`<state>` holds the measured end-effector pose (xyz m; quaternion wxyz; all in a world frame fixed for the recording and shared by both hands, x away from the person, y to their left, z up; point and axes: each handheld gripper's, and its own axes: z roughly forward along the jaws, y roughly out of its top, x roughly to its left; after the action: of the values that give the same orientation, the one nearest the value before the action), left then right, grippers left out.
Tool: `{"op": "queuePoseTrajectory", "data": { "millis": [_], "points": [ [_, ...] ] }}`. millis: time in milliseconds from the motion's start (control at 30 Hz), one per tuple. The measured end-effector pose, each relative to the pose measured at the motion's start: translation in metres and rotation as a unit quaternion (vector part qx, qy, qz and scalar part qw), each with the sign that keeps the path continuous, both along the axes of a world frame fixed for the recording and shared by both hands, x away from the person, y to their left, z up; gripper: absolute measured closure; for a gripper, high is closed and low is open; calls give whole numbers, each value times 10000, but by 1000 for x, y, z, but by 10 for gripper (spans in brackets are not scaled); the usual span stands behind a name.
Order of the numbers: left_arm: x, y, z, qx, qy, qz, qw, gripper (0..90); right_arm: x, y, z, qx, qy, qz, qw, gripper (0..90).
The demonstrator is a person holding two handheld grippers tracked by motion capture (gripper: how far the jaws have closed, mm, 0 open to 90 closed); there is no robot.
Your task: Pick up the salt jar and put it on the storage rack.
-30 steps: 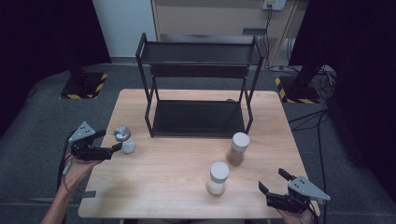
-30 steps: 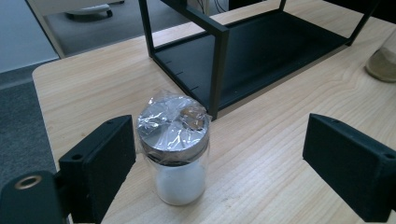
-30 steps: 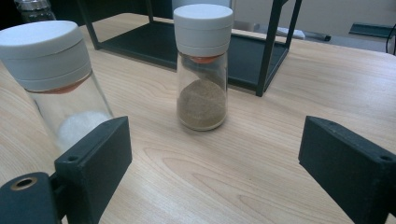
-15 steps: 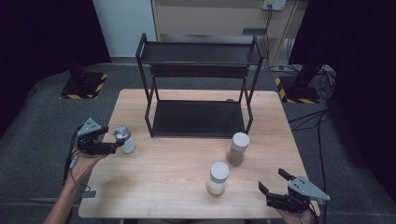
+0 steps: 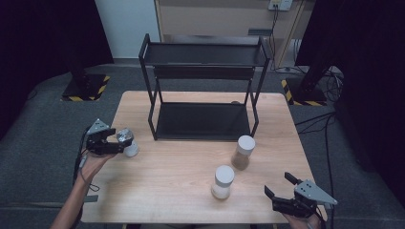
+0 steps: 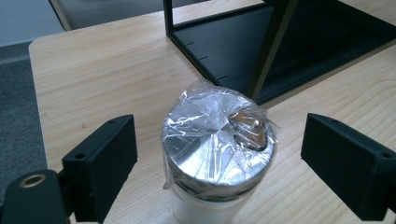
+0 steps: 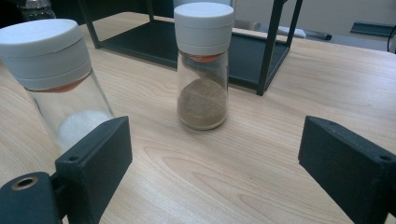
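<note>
Foil-capped jar (image 6: 218,156) stands upright at the desk's (image 5: 181,162) left edge, bracketed by the left hand-held gripper (image 5: 119,142); jaws wide, just been closing, pads not yet touching.

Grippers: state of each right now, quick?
Left gripper: open, jaws just been closing, either side of the foil-topped jar, pads not touching it.
Right gripper: open, holding nothing, near the table edge.
</note>
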<state>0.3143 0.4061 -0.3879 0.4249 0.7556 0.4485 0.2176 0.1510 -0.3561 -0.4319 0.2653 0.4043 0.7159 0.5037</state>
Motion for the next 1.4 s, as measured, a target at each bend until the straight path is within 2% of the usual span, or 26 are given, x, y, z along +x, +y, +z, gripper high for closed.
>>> {"op": "queuePoseTrajectory", "data": {
  "millis": [233,367,467,600,733,1000,1400],
  "points": [
    [4,-6,-6,33,-41,86,9999,155,0,0,0,3,8,9,10000,97],
    [3,-12,-11,29,-65,197,9998,239,0,0,0,4,8,18,10000,98],
    [1,-19,-14,197,-126,227,9995,297,0,0,0,8,2,23,10000,98],
    [-3,-22,-16,233,-238,251,9991,334,0,0,0,6,-5,24,10000,98],
    [-7,-26,-13,387,-292,175,9987,338,0,0,0,15,2,24,10000,98],
    [-8,-25,0,231,-294,-79,9993,338,1,0,0,13,-5,27,10000,98],
    [-4,-45,23,346,-309,-516,9976,338,0,0,0,8,-9,37,10000,99]
  ]
}}
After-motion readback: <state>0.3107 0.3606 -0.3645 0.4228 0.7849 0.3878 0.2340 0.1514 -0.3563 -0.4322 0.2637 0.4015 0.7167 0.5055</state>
